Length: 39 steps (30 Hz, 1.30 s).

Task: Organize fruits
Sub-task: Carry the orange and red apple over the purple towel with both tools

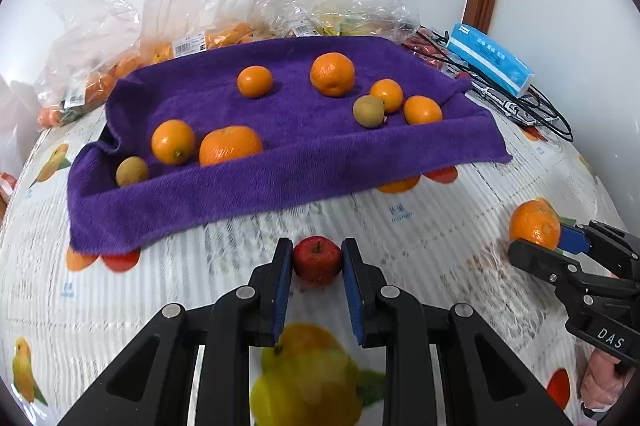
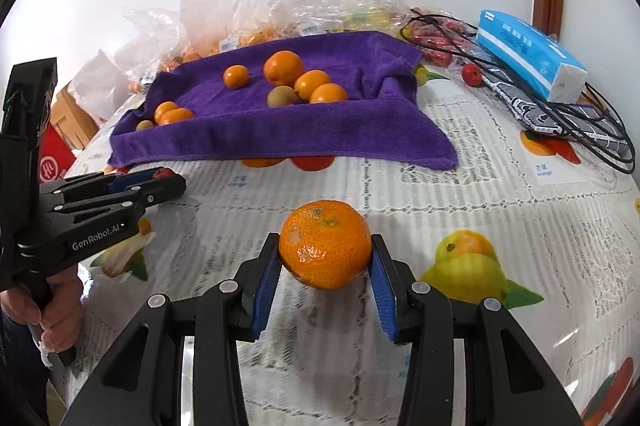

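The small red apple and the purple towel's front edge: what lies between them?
Only bare fruit-print tablecloth lies between small red apple and purple towel, per left wrist view.

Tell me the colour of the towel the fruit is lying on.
Purple; the towel shows best in the left wrist view.

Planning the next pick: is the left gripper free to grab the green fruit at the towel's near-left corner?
Probably not yet: the left gripper is shut on a red apple; the path to the green fruit looks open.
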Motion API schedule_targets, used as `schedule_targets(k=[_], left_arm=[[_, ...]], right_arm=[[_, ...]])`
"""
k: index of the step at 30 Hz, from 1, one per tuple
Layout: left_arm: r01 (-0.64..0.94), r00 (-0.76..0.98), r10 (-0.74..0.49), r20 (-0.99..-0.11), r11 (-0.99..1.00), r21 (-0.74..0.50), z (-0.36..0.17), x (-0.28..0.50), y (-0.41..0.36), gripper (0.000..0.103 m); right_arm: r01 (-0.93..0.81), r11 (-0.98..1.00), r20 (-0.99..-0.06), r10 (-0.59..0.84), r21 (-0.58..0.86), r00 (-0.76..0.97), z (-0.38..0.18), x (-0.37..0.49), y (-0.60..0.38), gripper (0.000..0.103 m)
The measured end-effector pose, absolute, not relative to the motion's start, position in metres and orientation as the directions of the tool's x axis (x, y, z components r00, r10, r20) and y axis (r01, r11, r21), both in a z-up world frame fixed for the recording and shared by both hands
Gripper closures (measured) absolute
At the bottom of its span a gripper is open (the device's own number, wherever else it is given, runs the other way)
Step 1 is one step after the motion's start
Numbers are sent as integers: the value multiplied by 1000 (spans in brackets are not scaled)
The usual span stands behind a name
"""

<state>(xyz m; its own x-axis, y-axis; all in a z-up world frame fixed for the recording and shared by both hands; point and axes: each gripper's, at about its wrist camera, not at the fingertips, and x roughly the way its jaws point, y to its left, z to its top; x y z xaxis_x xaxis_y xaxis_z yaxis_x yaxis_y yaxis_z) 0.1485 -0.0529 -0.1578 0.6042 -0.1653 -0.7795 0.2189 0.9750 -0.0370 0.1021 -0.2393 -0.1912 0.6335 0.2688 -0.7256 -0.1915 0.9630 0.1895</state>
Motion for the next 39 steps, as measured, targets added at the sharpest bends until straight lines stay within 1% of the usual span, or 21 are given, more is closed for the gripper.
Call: schedule_targets(k=[2, 5, 8, 11, 18, 28, 31, 33, 39], left_arm=[[192, 604, -137, -785, 981, -23, -156, 144, -50, 79], [164, 608, -136, -782, 986, -44, -149, 138, -42, 79], [130, 610, -118, -783, 990, -47, -141, 135, -36, 79], [112, 615, -126, -778, 991, -72, -131, 131, -28, 79], [54, 636, -86, -767, 996, -67, -100, 130, -14, 79], [60, 709, -109, -697, 994, -94, -48, 141, 4, 79], [47, 708, -98, -700, 995, -92, -43, 148, 6, 79], [52, 711, -111, -695, 993, -106, -41, 151, 10, 79], [54, 712, -119, -692, 992, -115, -36, 165, 15, 79]], right_arm=[[-197, 959, -730, 282, 203, 622, -188, 99, -237, 60], [-207, 957, -725, 290, 204, 625, -179, 95, -233, 60], [-207, 966, -713, 256, 157, 653, -165, 92, -229, 60], [-198, 971, -700, 234, 134, 675, -150, 92, -229, 60], [-164, 983, -667, 176, 81, 724, -110, 92, -226, 60], [-114, 989, -601, 149, 97, 785, -58, 106, -221, 60], [-106, 990, -584, 142, 96, 799, -46, 111, -219, 60], [-99, 990, -576, 137, 98, 806, -41, 114, -218, 60], [-86, 991, -572, 131, 105, 810, -30, 124, -216, 60]])
